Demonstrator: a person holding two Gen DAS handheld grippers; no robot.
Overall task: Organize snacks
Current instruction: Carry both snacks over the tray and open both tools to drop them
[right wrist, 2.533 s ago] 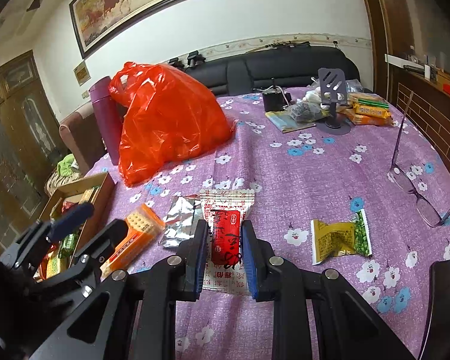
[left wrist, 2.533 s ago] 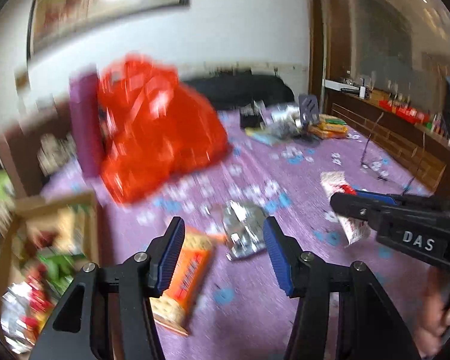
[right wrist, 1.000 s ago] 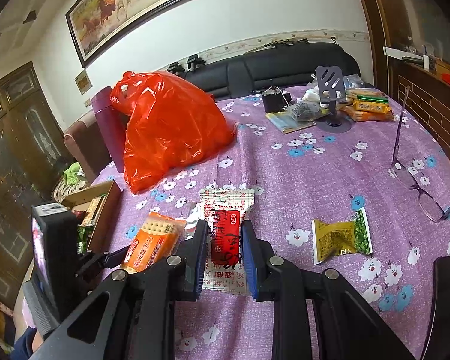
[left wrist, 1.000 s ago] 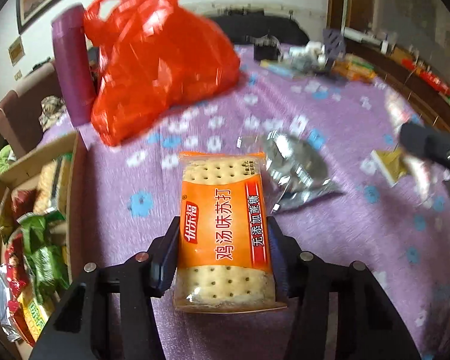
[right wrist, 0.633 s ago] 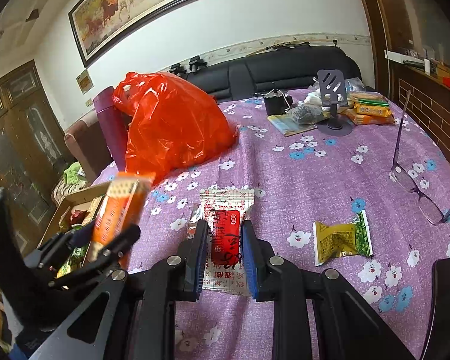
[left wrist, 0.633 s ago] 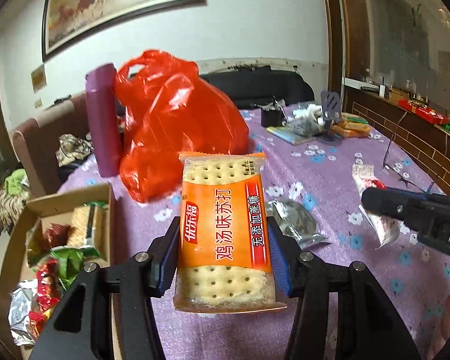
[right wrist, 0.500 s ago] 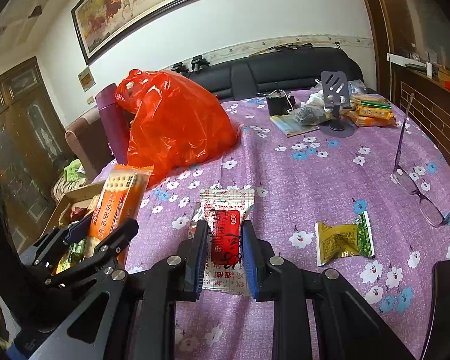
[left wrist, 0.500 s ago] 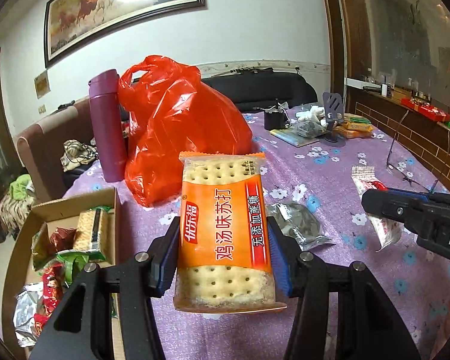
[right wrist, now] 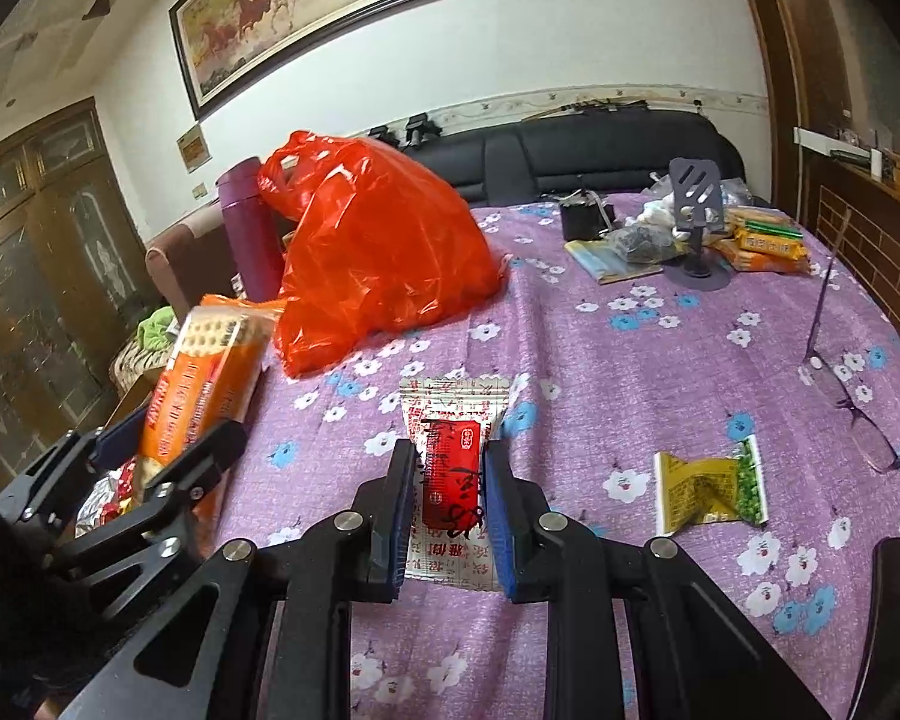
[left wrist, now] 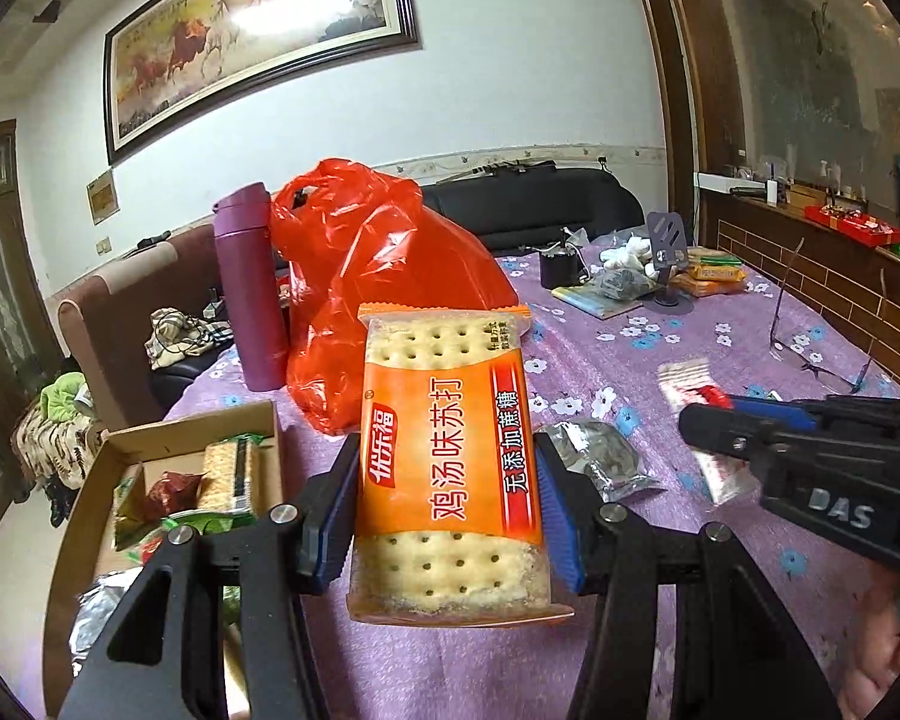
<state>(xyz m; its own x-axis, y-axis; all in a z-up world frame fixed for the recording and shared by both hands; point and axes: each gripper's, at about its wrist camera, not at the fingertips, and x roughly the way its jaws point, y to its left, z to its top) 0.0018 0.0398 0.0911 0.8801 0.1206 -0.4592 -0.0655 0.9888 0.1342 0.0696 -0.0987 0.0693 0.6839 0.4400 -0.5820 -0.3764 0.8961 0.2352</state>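
1. Cracker packet (left wrist: 450, 456), orange, printed with soda crackers: clamped across its width between the blue pads of the left gripper (left wrist: 447, 510), its long axis running forward along the fingers; carried clear of the purple flowered tablecloth (left wrist: 660, 354).
2. Cardboard box (left wrist: 84, 516), taken here as the landmark: open-topped, already holding a cracker stack, green wrappers and foil packs. It lies below and to the left of the raised packet, at the table's left edge.
3. Deciding relation: the box is left of the left gripper's jaws and lower. The right-wrist view shows the packet (right wrist: 204, 372) over the box's side of the table; the box itself is mostly hidden there. The left hand is much the nearer to the box.
4. Red-and-white sachet (right wrist: 453, 468): pinched between the nearly closed pads of the right gripper (right wrist: 450, 504), well to the right of the box; whether it is lifted off the cloth cannot be told.
5. Silver foil pack (left wrist: 606, 459): lying loose on the cloth, right of the box and beyond the packet.
6. Yellow-green packet (right wrist: 711, 489): loose on the cloth, farther right from the box than the sachet.
7. Red plastic bag (left wrist: 378, 294) and purple flask (left wrist: 249, 288): standing beyond the box, touching each other.
8. Judgement: the packet's likely move is left and down, long axis along the box's length.
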